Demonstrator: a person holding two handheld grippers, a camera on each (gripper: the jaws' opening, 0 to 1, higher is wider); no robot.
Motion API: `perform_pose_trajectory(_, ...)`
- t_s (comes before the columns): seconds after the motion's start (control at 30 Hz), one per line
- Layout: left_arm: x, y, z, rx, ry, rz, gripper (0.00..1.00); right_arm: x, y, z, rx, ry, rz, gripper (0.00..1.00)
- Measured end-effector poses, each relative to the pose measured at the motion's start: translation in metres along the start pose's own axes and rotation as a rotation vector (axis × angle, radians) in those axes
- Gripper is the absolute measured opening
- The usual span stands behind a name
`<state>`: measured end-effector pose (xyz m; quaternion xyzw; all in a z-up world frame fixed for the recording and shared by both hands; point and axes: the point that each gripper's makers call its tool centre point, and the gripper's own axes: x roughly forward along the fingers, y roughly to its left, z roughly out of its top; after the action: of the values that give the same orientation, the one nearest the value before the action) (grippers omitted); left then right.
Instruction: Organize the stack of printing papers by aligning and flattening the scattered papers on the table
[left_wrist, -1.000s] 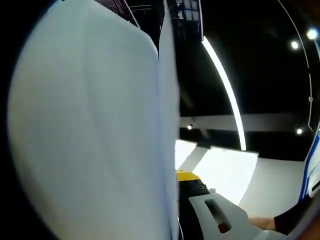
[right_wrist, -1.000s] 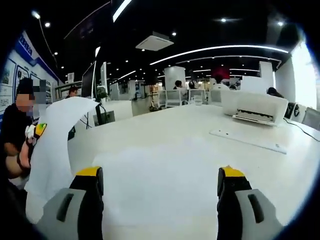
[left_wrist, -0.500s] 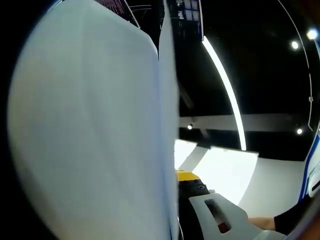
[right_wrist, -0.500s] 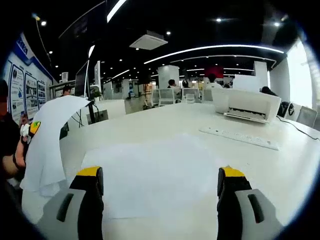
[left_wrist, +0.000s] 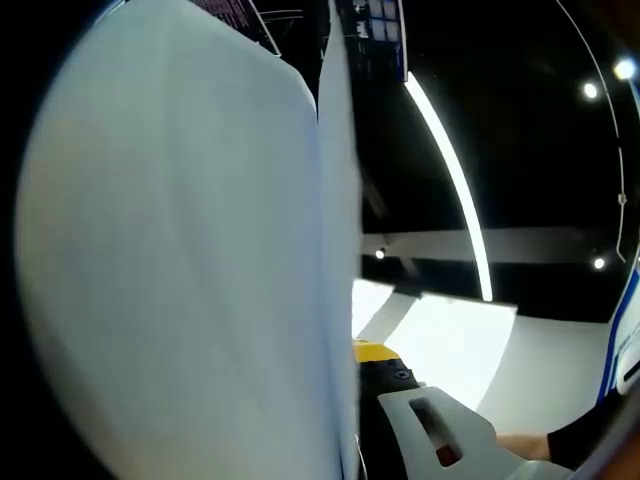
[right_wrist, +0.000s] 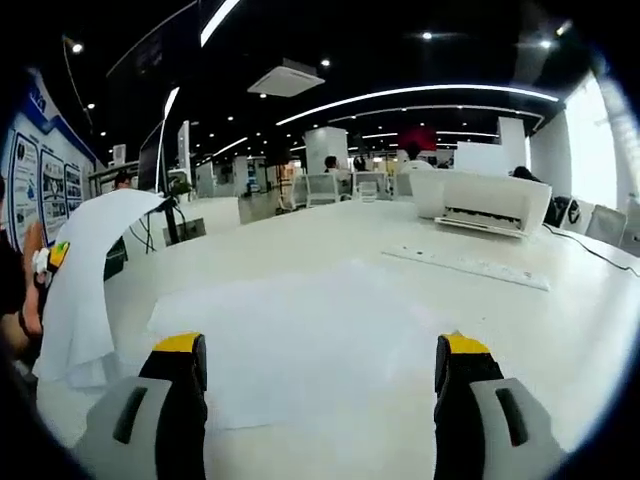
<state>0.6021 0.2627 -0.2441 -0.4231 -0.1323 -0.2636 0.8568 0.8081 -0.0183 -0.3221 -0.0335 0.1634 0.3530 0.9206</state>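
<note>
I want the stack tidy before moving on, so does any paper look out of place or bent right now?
Yes. One sheet is lifted off the table at the left, held by the left tool, arching over and drooping. The other papers lie flat ahead of the open right tool.

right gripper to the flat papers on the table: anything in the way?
Nothing visible. The right gripper is open, and the flat papers lie on the table just past it. The lifted sheet in the left gripper hangs off to one side.
</note>
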Motion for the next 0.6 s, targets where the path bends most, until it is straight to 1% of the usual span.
perform_pose_trajectory(0.13,0.000,0.000,0.000,-0.001,0.000,0.000,0.06,0.002,-0.003,0.001,-0.001,-0.016,-0.016,0.90)
perform_pose_trajectory(0.2,0.000,-0.001,0.000,0.001,0.001,-0.001,0.06,0.003,-0.008,0.000,0.009,-0.028,-0.042,0.90)
perform_pose_trajectory(0.33,0.000,-0.001,-0.001,0.002,0.002,-0.001,0.06,0.005,-0.019,0.000,0.058,-0.065,-0.080,0.90)
perform_pose_trajectory(0.37,0.000,-0.001,-0.001,0.002,0.002,-0.002,0.06,0.005,-0.020,-0.001,0.058,-0.065,-0.087,0.90)
perform_pose_trajectory(0.43,0.000,-0.001,-0.001,0.001,0.003,-0.001,0.06,0.004,-0.029,-0.001,0.047,-0.071,-0.131,0.90)
perform_pose_trajectory(0.6,0.000,-0.002,-0.001,-0.001,0.002,-0.005,0.06,0.004,-0.032,0.002,0.058,-0.093,-0.134,0.90)
